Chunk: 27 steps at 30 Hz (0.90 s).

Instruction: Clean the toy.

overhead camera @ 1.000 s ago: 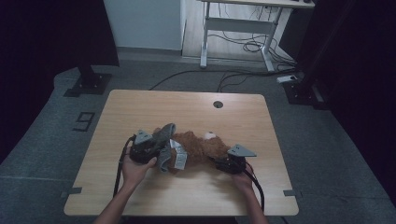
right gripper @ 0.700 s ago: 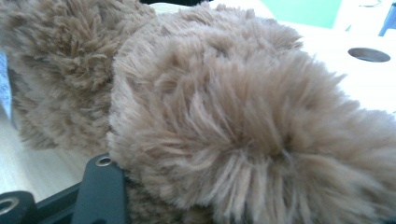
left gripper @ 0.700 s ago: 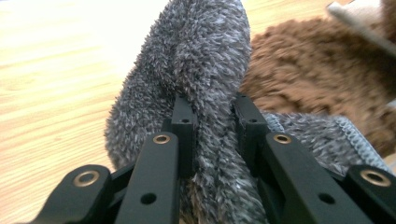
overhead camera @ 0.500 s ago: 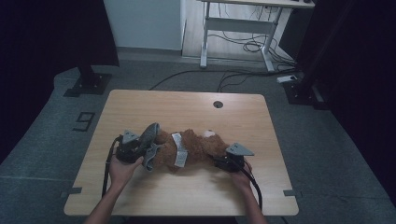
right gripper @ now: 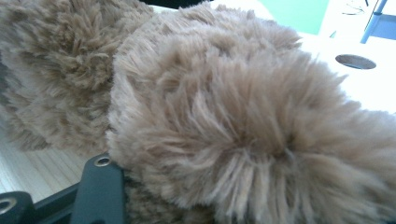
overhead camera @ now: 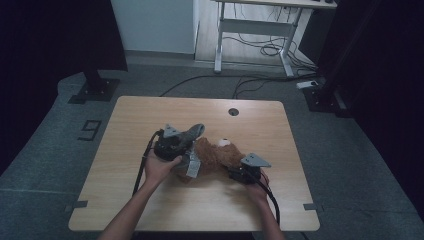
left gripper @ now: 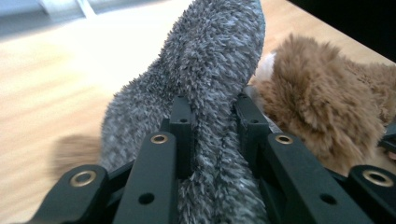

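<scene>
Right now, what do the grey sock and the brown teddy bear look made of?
Grey sock: fuzzy chenille-like knit, matte, by its short bristly fibres. Brown teddy bear: long-pile plush, probably synthetic, with soft shaggy tufts.

The sock (left gripper: 205, 93) is grey, with a fuzzy speckled look of light and dark fibres. The teddy (overhead camera: 220, 155) at the centre of the high view is brown, with a paler cream patch at its upper end. The table (overhead camera: 150, 115) is light wood with a fine grain and one dark round hole near its upper edge. Both the left gripper (left gripper: 212, 135) and the right gripper (overhead camera: 245, 172) are black, each with a grey plate on top. The floor (overhead camera: 350, 160) is grey.
</scene>
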Each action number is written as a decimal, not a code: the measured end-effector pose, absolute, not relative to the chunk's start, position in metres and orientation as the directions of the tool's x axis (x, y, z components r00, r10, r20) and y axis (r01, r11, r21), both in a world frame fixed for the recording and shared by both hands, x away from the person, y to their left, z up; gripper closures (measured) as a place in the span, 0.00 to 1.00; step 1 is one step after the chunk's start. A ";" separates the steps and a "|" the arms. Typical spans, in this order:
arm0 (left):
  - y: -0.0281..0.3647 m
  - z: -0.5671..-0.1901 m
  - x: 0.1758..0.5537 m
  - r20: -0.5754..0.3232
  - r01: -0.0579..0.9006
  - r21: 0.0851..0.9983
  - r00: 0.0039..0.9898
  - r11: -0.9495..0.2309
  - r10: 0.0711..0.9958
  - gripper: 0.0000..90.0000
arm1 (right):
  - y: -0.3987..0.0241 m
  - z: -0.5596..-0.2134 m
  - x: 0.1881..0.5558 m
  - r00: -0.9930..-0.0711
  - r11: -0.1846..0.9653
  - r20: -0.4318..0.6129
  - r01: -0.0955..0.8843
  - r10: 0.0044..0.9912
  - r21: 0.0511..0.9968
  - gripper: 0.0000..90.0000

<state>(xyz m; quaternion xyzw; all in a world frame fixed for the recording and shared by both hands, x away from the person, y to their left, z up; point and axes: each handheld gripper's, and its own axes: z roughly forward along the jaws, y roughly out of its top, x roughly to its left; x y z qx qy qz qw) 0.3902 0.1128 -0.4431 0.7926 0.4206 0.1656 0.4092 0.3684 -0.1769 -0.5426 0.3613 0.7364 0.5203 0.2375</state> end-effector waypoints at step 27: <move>0.125 -0.486 0.323 -0.065 0.446 0.849 0.620 -0.283 0.782 0.82 | -0.190 -0.511 0.351 -0.659 0.201 0.162 0.440 0.735 0.875 0.05</move>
